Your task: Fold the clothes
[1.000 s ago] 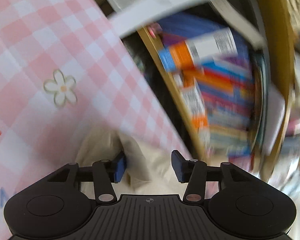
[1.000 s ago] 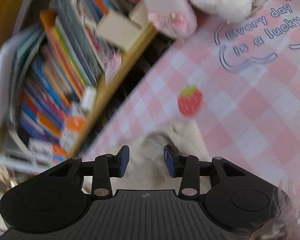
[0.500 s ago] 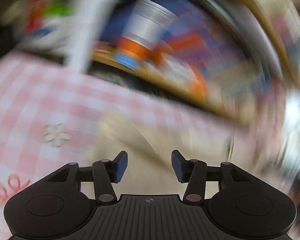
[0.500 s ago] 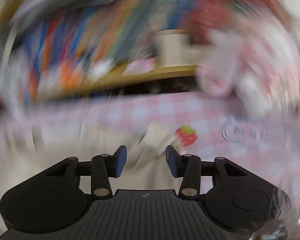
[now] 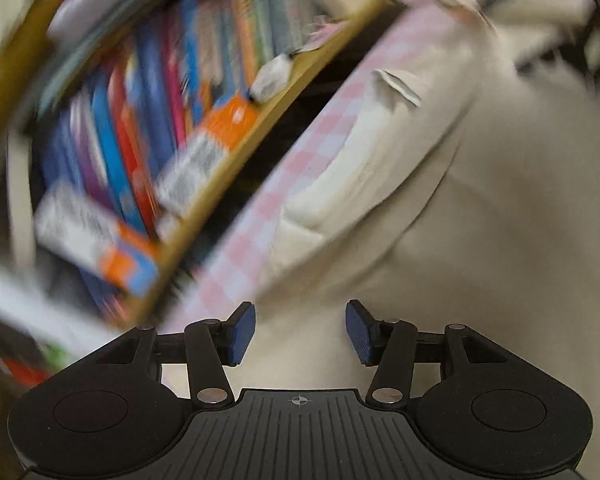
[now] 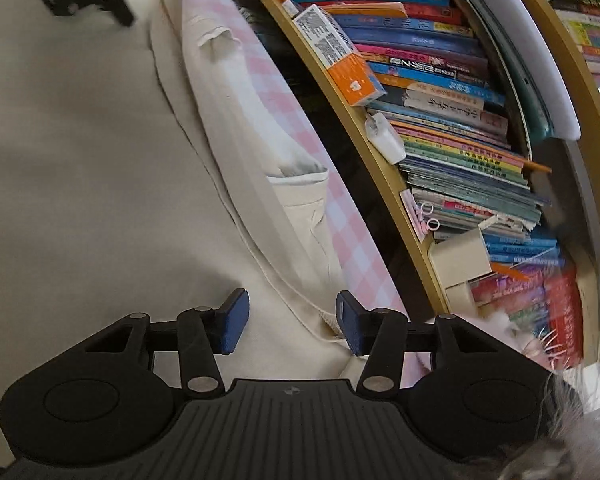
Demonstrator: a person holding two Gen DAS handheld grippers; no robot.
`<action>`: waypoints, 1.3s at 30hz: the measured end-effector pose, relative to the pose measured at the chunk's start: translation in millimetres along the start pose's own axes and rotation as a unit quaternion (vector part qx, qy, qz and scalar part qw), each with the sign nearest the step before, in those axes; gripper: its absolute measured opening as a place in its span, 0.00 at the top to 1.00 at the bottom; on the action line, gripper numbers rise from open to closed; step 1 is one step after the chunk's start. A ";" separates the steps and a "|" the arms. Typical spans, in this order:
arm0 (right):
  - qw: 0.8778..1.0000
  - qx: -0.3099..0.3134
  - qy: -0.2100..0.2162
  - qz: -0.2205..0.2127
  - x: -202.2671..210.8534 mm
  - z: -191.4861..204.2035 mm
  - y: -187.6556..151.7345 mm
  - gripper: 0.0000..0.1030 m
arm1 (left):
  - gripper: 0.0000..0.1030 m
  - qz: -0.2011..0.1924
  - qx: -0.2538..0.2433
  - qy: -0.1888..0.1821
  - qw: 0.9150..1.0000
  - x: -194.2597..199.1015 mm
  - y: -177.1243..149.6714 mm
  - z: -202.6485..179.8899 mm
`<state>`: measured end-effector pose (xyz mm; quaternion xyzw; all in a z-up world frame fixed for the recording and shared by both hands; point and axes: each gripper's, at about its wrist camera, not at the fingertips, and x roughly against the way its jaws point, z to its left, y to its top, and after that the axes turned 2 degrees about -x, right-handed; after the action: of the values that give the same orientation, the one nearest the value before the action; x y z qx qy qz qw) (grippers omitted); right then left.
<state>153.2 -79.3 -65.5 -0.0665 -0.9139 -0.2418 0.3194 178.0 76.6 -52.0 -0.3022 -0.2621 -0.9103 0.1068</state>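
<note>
Cream garment [image 6: 100, 180] spread on pink-check counter [image 6: 352, 240]; L gripper [image 5: 300, 330] & R gripper [image 6: 290, 322] jaws wide, empty; fold stage unclear.

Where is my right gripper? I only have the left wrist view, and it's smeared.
Observer: The right gripper hangs open over the cream garment, close to the garment's edge beside the pink checked tablecloth.
Operator: Anything between its fingers?
Observer: Nothing gripped. A stitched seam of the garment runs under the gap, and the blue pads stand apart on either side of it.
</note>
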 end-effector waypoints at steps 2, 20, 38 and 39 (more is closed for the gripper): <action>1.000 0.002 0.001 0.001 -2.3 -2.6 1.9 0.55 | 0.50 -0.011 -0.019 0.016 1.000 -12.3 13.3 4.1; 0.981 -0.191 0.032 0.034 -7.4 -46.8 -2.5 0.52 | 0.52 -0.063 0.353 -0.132 0.924 23.5 -51.0 92.3; 0.783 -0.592 0.116 0.154 117.9 -76.0 -177.4 0.50 | 0.57 -0.014 0.543 -0.210 0.813 122.1 -106.9 -3.7; 0.771 -0.606 0.121 0.156 122.2 -73.8 -184.0 0.51 | 0.58 -0.005 0.550 -0.207 0.809 121.8 -108.3 -7.7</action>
<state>46.9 -280.0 -13.6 -0.3578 -0.5086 -0.6985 0.3540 39.3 159.0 -28.2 -0.3729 -0.7362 -0.5306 0.1934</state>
